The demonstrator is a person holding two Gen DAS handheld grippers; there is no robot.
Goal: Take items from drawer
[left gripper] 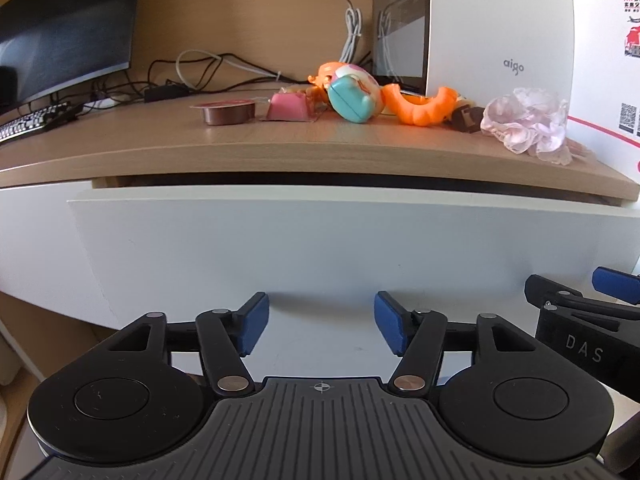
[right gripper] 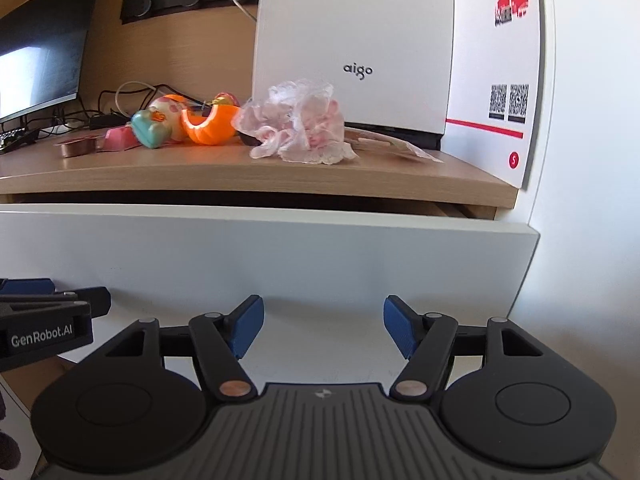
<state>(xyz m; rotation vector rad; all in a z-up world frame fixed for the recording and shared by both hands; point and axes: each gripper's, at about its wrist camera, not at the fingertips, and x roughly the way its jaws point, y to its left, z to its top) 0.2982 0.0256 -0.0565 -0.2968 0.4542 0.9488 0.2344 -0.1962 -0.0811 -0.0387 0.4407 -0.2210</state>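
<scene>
Currently both the left gripper and right gripper hang spread and empty before the white drawer, barely ajar under the desktop, contents hidden, so pads could slip off its handleless front.

A white aigo case and a monitor stand on the desk.

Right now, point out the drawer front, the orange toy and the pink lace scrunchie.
drawer front (left gripper: 320, 248), left wrist view, bare white face.
orange toy (left gripper: 420, 110), left wrist view, curved body.
pink lace scrunchie (right gripper: 300, 124), right wrist view, ruffled middle.
</scene>
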